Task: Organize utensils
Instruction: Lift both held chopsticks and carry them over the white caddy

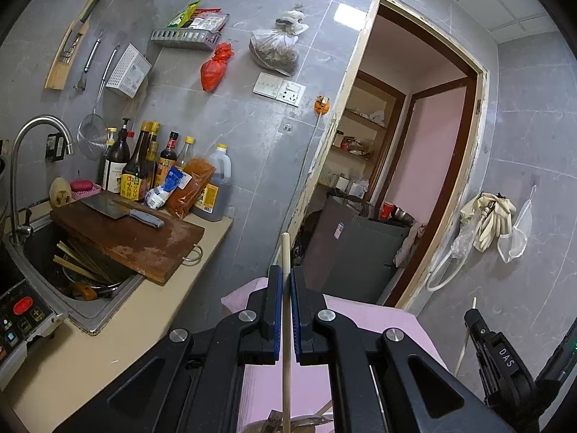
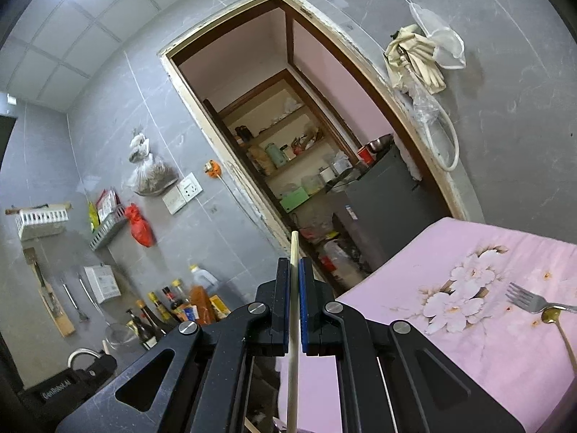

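Note:
My left gripper (image 1: 286, 270) is shut on a pale wooden chopstick (image 1: 285, 252) that stands upright between its blue pads, raised above the pink floral cloth (image 1: 378, 315). My right gripper (image 2: 294, 263) is shut on a second wooden chopstick (image 2: 294, 249), also upright. The right gripper also shows at the lower right of the left wrist view (image 1: 472, 315) with its chopstick. A silver fork (image 2: 530, 301) and a gold spoon (image 2: 557, 321) lie on the cloth (image 2: 450, 249) at the right. The rim of a metal container (image 1: 306, 422) shows under the left gripper.
A sink (image 1: 90, 281) holds chopsticks and dishes, with a cutting board (image 1: 137, 238) and cleaver (image 1: 119, 209) across it. Sauce bottles (image 1: 144, 166) stand behind. Utensils and racks hang on the grey wall (image 1: 93, 61). A doorway (image 1: 407, 166) opens to a storage room.

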A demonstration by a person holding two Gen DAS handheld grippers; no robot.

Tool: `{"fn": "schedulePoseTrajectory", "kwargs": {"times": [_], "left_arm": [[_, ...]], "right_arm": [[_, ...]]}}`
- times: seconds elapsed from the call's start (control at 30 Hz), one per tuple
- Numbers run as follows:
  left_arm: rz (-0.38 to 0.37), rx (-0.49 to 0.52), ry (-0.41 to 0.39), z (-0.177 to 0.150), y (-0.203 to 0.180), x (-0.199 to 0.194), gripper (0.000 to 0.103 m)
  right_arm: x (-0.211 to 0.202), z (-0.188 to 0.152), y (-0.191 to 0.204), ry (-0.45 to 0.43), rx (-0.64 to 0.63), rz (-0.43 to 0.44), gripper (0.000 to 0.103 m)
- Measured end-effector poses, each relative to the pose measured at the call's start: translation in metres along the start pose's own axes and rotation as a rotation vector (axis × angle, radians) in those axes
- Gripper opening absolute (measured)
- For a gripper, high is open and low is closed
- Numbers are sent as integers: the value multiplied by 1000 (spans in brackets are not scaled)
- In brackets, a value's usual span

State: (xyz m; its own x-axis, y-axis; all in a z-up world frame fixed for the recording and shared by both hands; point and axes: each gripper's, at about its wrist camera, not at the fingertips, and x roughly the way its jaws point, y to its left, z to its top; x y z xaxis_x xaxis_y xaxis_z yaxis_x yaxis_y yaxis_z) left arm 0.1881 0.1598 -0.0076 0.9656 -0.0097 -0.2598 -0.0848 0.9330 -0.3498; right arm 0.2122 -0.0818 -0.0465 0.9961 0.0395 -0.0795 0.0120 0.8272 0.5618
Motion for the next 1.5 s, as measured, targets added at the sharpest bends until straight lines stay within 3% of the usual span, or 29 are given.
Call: {"fn": "schedulePoseTrajectory", "kwargs": {"times": [0.77, 1.1, 1.5], "left_arm": [[-27, -6, 5, -3, -1, 3, 5], [-44, 5, 30, -4, -5, 0, 5], [-70, -2, 56, -5, -2, 3, 5]], "right_arm": [[0, 1, 4, 18, -27, -12, 5], [-3, 19, 18, 22, -41, 48, 5], [-9, 7, 30, 115, -143, 77, 5]]}}
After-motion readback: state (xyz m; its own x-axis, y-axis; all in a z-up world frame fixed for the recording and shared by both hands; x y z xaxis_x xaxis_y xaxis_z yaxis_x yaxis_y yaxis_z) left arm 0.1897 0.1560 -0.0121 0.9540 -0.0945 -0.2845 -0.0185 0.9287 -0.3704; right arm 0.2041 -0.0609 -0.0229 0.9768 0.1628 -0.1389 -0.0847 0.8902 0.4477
